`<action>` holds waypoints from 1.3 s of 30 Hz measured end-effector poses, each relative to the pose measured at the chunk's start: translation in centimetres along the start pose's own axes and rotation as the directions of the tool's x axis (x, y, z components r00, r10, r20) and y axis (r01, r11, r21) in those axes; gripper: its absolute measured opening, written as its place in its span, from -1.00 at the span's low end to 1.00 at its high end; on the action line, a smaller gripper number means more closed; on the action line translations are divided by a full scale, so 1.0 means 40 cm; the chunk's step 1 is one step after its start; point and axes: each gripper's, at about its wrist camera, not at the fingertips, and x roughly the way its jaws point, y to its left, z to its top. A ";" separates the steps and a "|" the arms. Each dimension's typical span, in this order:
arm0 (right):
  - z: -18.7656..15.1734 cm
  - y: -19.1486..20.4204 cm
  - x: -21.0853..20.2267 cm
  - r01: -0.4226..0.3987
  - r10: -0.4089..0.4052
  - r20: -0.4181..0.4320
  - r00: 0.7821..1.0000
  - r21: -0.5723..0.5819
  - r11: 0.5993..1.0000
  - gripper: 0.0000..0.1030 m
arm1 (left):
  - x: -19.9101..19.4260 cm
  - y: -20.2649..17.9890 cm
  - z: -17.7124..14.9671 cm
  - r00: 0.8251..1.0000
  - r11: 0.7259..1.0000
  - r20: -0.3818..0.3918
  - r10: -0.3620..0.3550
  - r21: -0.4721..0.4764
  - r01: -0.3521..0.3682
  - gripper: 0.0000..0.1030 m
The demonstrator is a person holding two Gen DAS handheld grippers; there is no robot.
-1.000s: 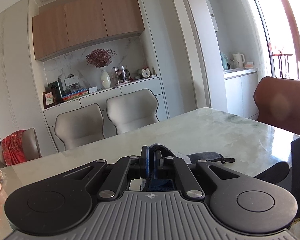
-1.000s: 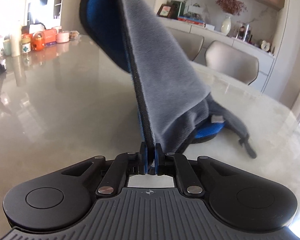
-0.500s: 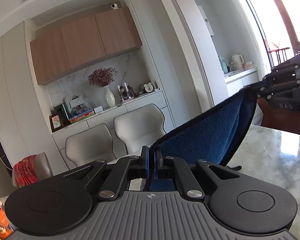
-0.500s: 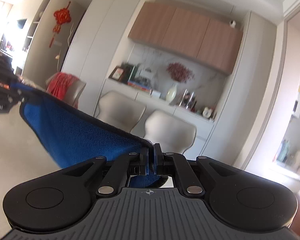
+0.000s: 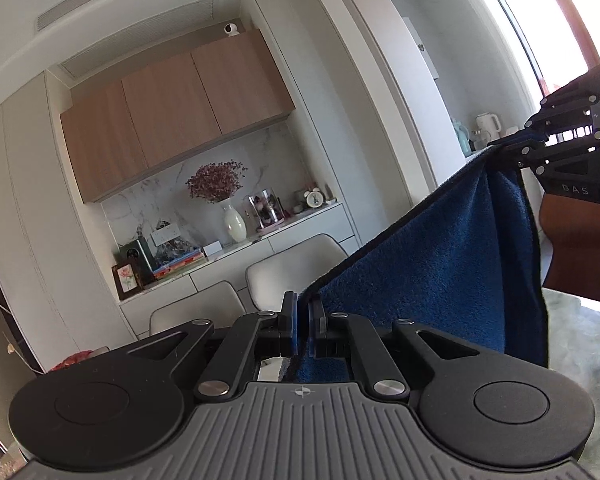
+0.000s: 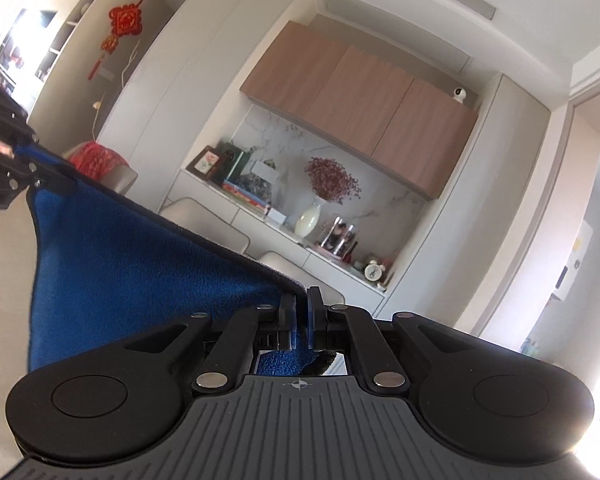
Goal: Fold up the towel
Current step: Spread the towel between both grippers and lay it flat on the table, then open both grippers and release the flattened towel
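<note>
- Towel [image 5: 440, 264] hanging in the air btwn both grippers, blue fleecy side facing the cams, dark trim running along its top edge.
- L gripper [image 5: 303, 322] pinching one top corner; jaws nearly together w/ blue cloth showing in the narrow gap.
- R gripper [image 6: 301, 320] doing the same at the other top corner, jaws clamping on the cloth.
- Top edge stretching fairly taut from each gripper toward the other; R gripper [image 5: 568, 140] showing at the far right of the left wrist view, L gripper [image 6: 4, 160] at the far left of the right wrist view.
- Lower part of the towel drooping past the marble table [image 5: 580, 328]; prob. clear of it, but the bottom hem is hiding behind the gripper bodies.
- Bkgd: wood wall cabinets [image 6: 360, 96], white vase w/ dried flowers [image 5: 232, 220], beige chairs [image 5: 296, 272].
</note>
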 end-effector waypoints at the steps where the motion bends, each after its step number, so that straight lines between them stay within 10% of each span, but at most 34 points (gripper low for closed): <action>1: 0.008 -0.004 0.025 0.004 -0.004 -0.007 1.000 -0.010 1.000 -0.91 | 0.026 0.002 0.014 1.000 1.000 -0.007 0.010 0.006 -0.010 -0.92; 11: 0.074 -0.060 0.165 0.017 -0.014 0.036 0.999 -0.074 0.997 -0.91 | 0.135 0.053 0.154 0.995 0.994 -0.004 0.104 0.028 -0.103 -0.91; 18: -0.041 -0.024 0.031 -0.155 0.157 0.003 0.988 -0.147 0.977 -0.91 | -0.005 -0.005 0.020 0.997 0.993 -0.072 -0.038 0.105 0.046 -0.91; 28: -0.348 0.178 -0.258 -0.512 0.480 -0.214 0.851 -0.132 0.849 -0.91 | -0.271 -0.213 -0.362 0.903 0.932 -0.318 -0.288 0.124 0.341 -0.92; 39: -0.538 0.356 -0.460 -0.615 0.545 -0.372 0.752 -0.099 0.782 -0.91 | -0.424 -0.316 -0.537 0.834 0.889 -0.401 -0.378 0.095 0.449 -0.92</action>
